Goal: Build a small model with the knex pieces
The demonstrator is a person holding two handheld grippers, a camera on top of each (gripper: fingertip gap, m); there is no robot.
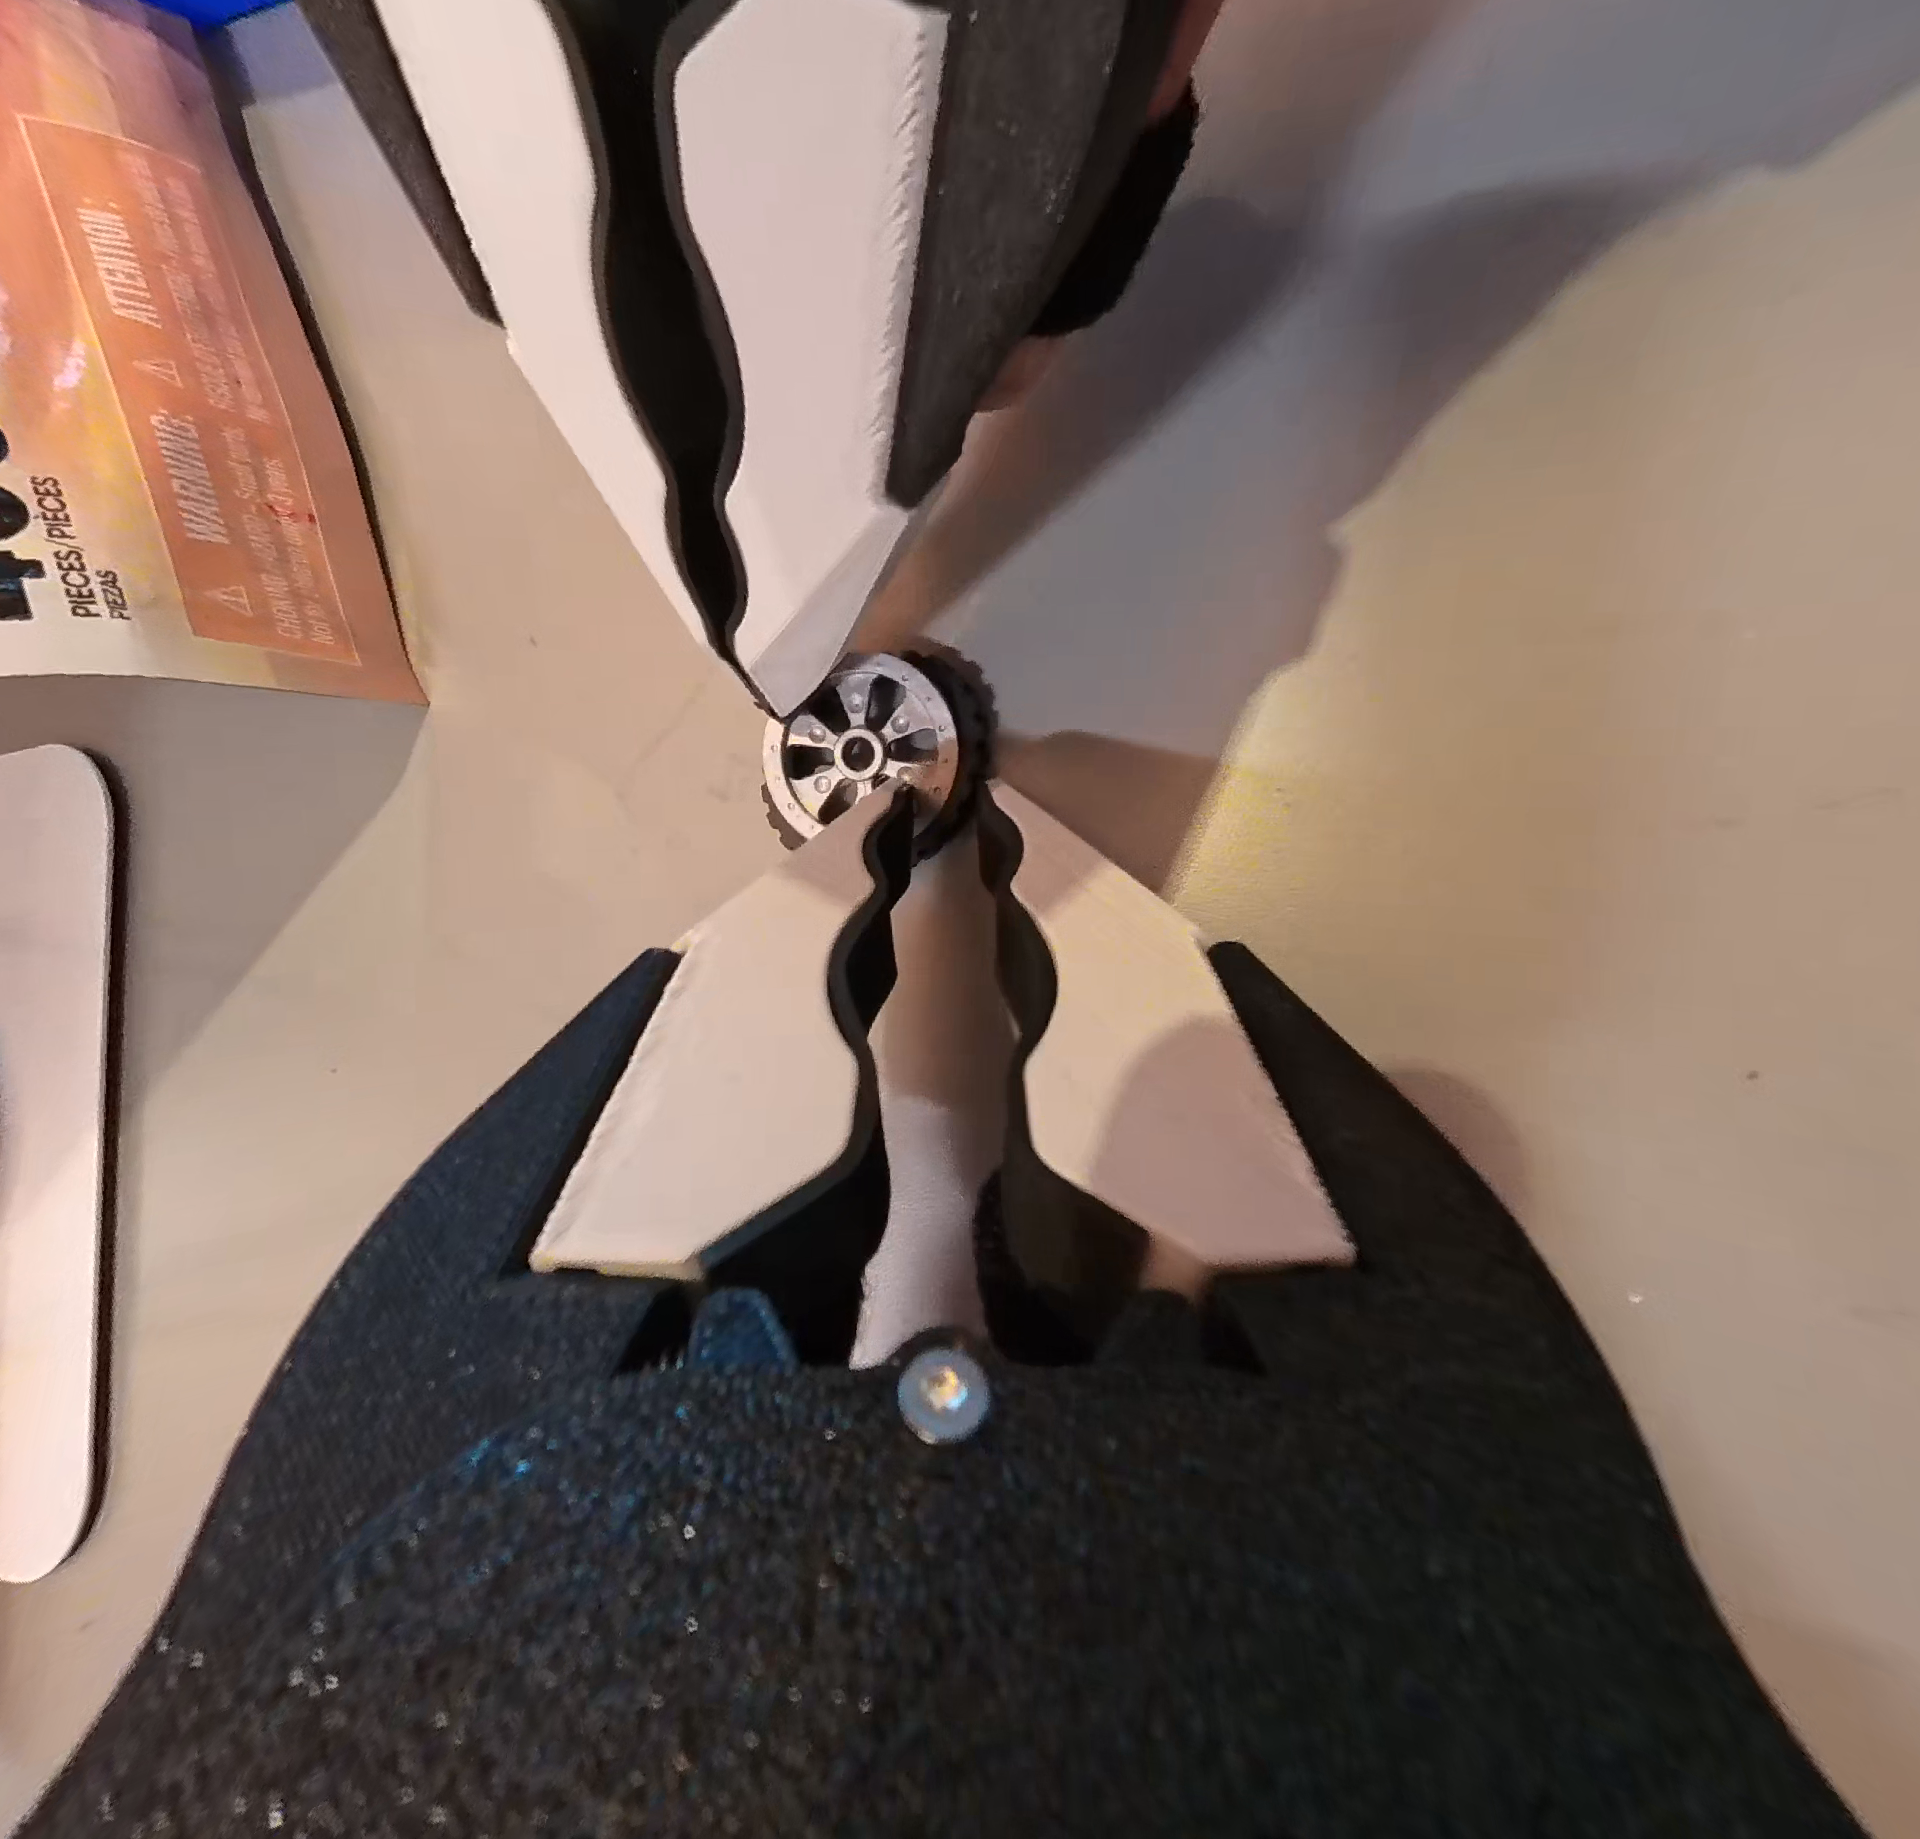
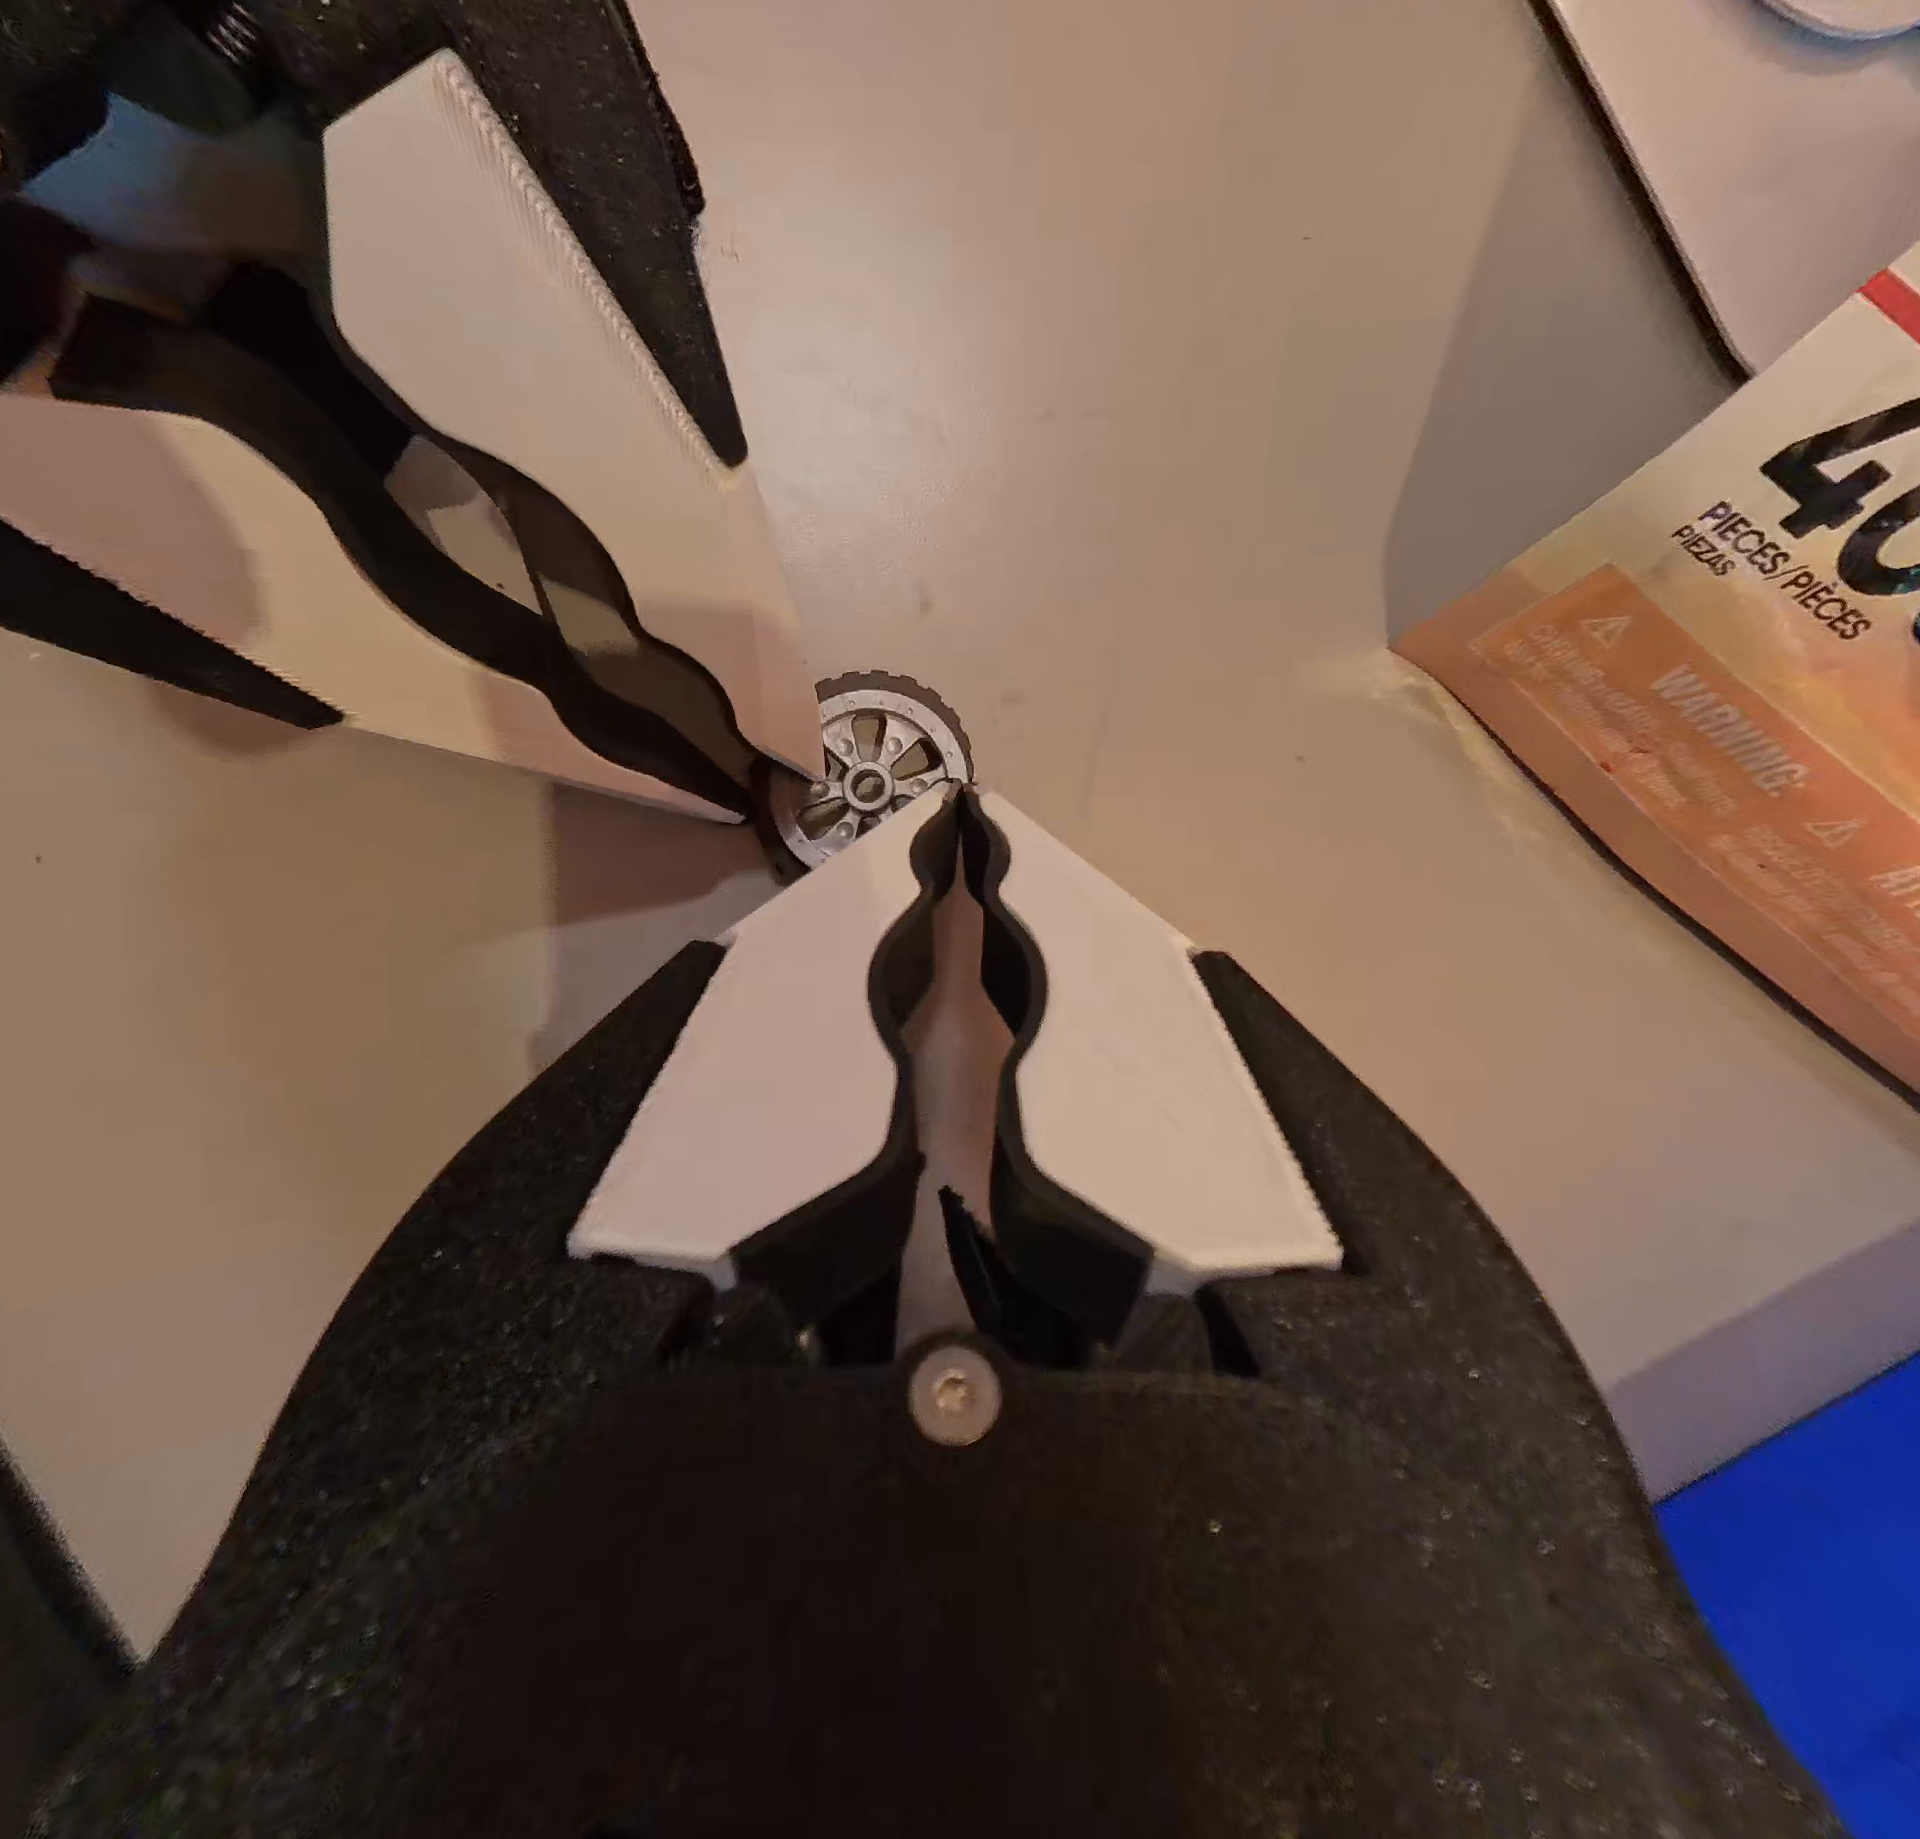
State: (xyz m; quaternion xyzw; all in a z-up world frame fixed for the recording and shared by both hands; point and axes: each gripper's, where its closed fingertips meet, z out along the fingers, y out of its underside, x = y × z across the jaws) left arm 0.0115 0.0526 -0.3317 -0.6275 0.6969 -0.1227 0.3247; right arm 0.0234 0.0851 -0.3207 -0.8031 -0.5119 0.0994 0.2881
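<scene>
A small toy wheel (image 1: 862, 750) with a silver spoked hub and a black tyre is held above the pale table (image 1: 1558, 854) between both grippers. My left gripper (image 1: 935, 818) comes from below in its view and is shut on the black tyre. My right gripper (image 1: 764, 693) comes from above there, its tips pinched together on the hub's rim. In the right wrist view the wheel (image 2: 868, 776) sits just past my right gripper (image 2: 956, 800). There the left gripper (image 2: 756, 783) reaches in from the upper left onto the tyre.
An orange-and-white printed box (image 1: 208, 387) lies at the left, and at the right in the right wrist view (image 2: 1714, 750). A white rounded card (image 1: 52, 1166) lies near it. A white tray (image 2: 1714, 127) is beyond the box. A blue surface (image 2: 1818, 1633) borders the table. Less than 4 cm separates the two grippers' tips.
</scene>
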